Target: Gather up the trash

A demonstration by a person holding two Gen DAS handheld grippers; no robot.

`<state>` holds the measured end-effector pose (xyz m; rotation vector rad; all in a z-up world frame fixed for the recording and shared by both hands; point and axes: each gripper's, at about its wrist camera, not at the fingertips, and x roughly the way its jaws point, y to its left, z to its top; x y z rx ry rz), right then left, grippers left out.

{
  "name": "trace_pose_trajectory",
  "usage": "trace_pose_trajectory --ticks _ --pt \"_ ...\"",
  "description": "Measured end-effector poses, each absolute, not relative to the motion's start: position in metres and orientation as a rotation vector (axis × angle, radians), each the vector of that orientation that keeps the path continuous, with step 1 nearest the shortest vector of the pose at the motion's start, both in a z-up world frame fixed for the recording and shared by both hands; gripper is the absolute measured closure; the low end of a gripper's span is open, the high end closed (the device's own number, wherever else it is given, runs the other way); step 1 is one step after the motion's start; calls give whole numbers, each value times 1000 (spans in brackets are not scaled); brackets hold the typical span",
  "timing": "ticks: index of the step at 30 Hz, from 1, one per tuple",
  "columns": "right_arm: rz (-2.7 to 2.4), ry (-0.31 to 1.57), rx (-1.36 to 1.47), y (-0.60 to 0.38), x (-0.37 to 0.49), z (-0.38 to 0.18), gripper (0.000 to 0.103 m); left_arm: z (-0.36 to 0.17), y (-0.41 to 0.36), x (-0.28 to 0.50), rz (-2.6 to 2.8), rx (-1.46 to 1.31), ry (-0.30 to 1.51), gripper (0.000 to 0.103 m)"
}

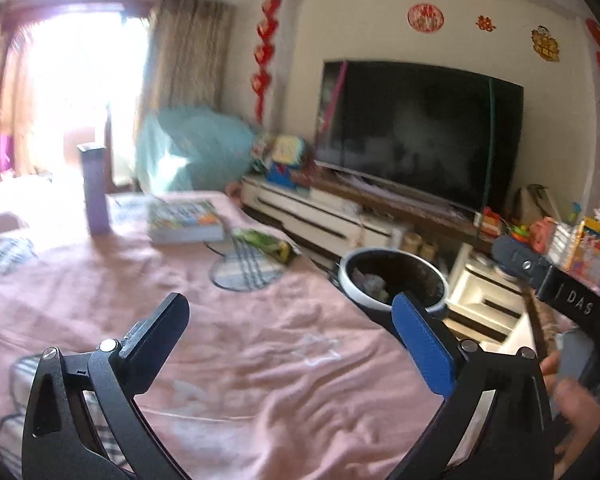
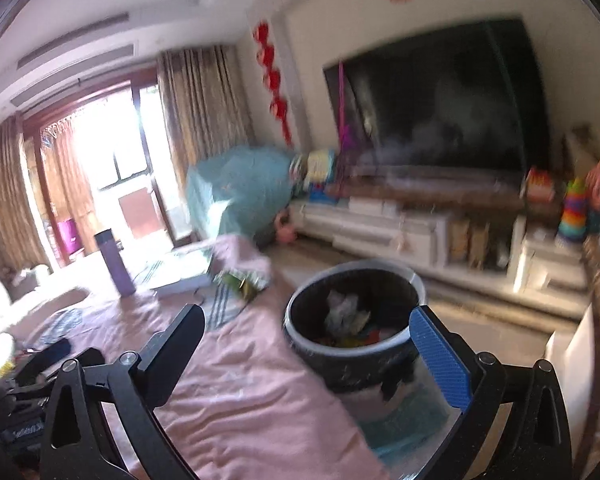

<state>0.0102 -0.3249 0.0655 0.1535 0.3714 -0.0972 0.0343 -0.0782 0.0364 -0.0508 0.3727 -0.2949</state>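
Note:
A round trash bin (image 1: 396,276) with a white rim and dark liner stands beside the right edge of the pink-covered table (image 1: 228,344); crumpled trash lies inside it. In the right wrist view the bin (image 2: 352,320) is close, just in front of the right fingers. A green snack wrapper (image 1: 266,242) lies on the table near the far right edge, and it also shows in the right wrist view (image 2: 244,282). My left gripper (image 1: 290,318) is open and empty above the table. My right gripper (image 2: 308,332) is open and empty at the table's edge by the bin.
A purple tumbler (image 1: 96,190) and a stack of books (image 1: 184,220) stand at the table's far side. A TV (image 1: 420,132) on a low white cabinet (image 1: 324,216) with toys lies beyond. The other gripper's body (image 1: 556,288) shows at right.

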Motion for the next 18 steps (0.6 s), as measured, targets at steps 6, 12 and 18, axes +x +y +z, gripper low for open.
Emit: trace_pose_trajectory --ticks 6,12,18 --pt "-163 317 77 -314 -1 55 0 28 -73 23 -223 2 330 0" --pt "-173 316 74 -310 -6 38 0 23 -71 22 -170 16 319 0" --pt "-184 328 66 -305 -8 31 0 20 -71 15 -151 28 299 0"
